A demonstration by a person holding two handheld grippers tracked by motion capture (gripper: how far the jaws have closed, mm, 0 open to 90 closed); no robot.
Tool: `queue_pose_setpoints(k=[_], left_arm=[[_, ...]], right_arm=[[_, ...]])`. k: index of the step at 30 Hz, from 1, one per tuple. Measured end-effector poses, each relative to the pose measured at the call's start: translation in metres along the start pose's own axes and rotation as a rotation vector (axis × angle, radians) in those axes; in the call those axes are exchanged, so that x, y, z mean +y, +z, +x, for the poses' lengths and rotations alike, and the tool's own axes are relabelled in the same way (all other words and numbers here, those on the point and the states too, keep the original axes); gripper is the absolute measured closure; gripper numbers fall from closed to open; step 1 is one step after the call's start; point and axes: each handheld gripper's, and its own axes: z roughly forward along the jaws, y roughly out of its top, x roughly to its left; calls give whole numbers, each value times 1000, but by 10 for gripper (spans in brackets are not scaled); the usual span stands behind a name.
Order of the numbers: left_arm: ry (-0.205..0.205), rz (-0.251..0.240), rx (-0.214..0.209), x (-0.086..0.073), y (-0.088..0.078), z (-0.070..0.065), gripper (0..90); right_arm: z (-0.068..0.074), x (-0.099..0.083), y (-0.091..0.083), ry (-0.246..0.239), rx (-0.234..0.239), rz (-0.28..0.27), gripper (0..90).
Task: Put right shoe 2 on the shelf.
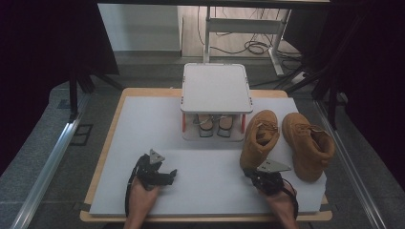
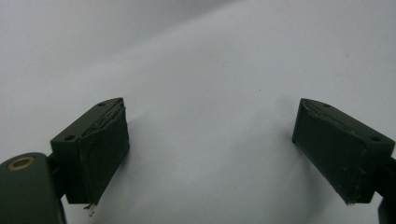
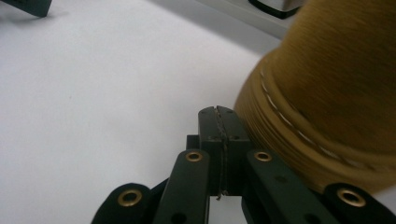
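1. Two tan boots stand on the right of the white table top (image 1: 143, 143): the near boot (image 1: 259, 138), just ahead of the right gripper (image 1: 265, 177), and the far boot (image 1: 308, 143), just beside it on the outer side. Both point away from the person.
2. Right gripper: jaws fully closed, pad against pad, with nothing between them. In the right gripper view the closed tip (image 3: 218, 122) lies right beside the near boot's heel (image 3: 327, 93); contact cannot be confirmed. Judged purpose: the gripper is brought up behind the heel, the end nearest the person, to push or take hold of the boot.
3. Left gripper (image 1: 165, 174): jaws spread wide and empty. In the left gripper view one pad (image 2: 100, 149) and its opposite hang over bare white surface. It lies low at the left, well apart from both boots, judged to be waiting clear of the work.
4. Surroundings: a two-level shoe rack (image 1: 216, 88) stands at the table's far middle, with a pair of shoes (image 1: 215, 125) on its lower shelf.
5. Obstructions: the rack's right-hand post stands close to the near boot's toe, and the far boot crowds its outer side
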Motion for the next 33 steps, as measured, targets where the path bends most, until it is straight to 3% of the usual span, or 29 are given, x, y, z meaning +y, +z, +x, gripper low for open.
queue_pose_setpoints(k=[6, 17, 33], left_arm=[[1, 0, 0, 0, 0, 0, 106], [4, -2, -1, 0, 0, 0, 113], [5, -3, -2, 0, 0, 0, 115]], right_arm=[[2, 4, 11, -9, -23, 11, 900], [2, 2, 11, -26, -38, 8, 900], [-5, -7, -3, -18, -57, 13, 900]])
